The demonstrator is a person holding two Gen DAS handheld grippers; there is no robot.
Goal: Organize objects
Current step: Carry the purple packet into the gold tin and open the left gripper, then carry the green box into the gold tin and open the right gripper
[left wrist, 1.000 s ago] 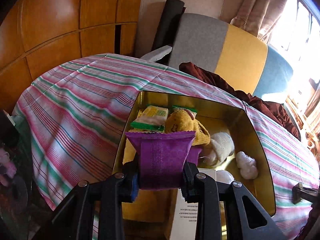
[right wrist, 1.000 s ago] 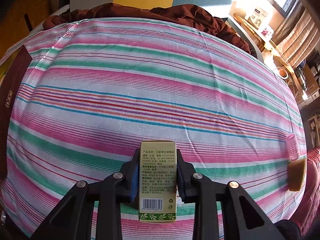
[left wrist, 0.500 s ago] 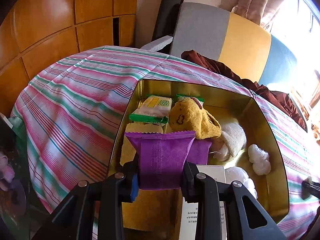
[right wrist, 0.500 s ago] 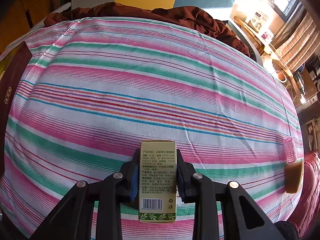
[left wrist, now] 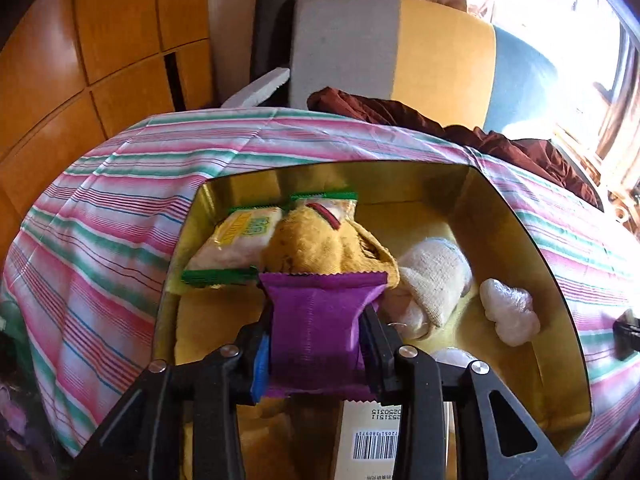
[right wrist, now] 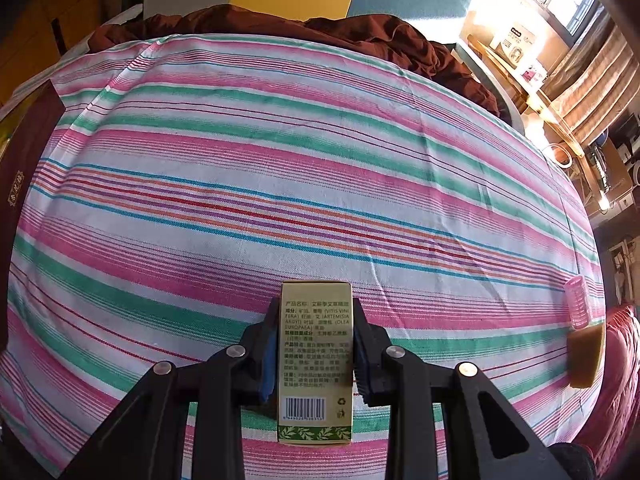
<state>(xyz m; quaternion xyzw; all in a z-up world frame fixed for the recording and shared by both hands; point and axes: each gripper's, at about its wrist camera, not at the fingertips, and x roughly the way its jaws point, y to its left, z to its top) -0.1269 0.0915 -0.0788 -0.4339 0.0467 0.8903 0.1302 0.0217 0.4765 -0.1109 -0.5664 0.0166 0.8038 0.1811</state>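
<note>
Surface: a bed or table under a striped cloth [right wrist: 320, 160] in pink, green and white, with wood panelling [left wrist: 100, 40] at far left, a grey-yellow-blue headboard [left wrist: 400, 52] behind, and a brown blanket [right wrist: 320, 32] bunched at the far edge.

Items, left to right, as we find them:

1. Gold tin box [left wrist: 560, 280], lid off, standing on the cloth. Inside: two green-edged snack packets [left wrist: 236, 240] at the far left corner, a yellow plush toy [left wrist: 320, 240] lying beside and partly over them, a cream knitted piece [left wrist: 436, 280] to its right, a white foam lump [left wrist: 508, 308] near the right wall, and a white barcoded carton [left wrist: 372, 440] at the near edge.

2. Left gripper [left wrist: 316, 344], over the box's near side. We see a purple snack packet [left wrist: 320, 320] between its jaws, which are opening; the pads still touch the packet's sides.

3. Right gripper [right wrist: 316, 356], above bare cloth, clamped on a gold-green printed carton [right wrist: 316, 360], barcode end nearest the camera.

4. Pink hair roller [right wrist: 577, 302] and a tan block [right wrist: 586, 356], together at the cloth's far right edge.
</note>
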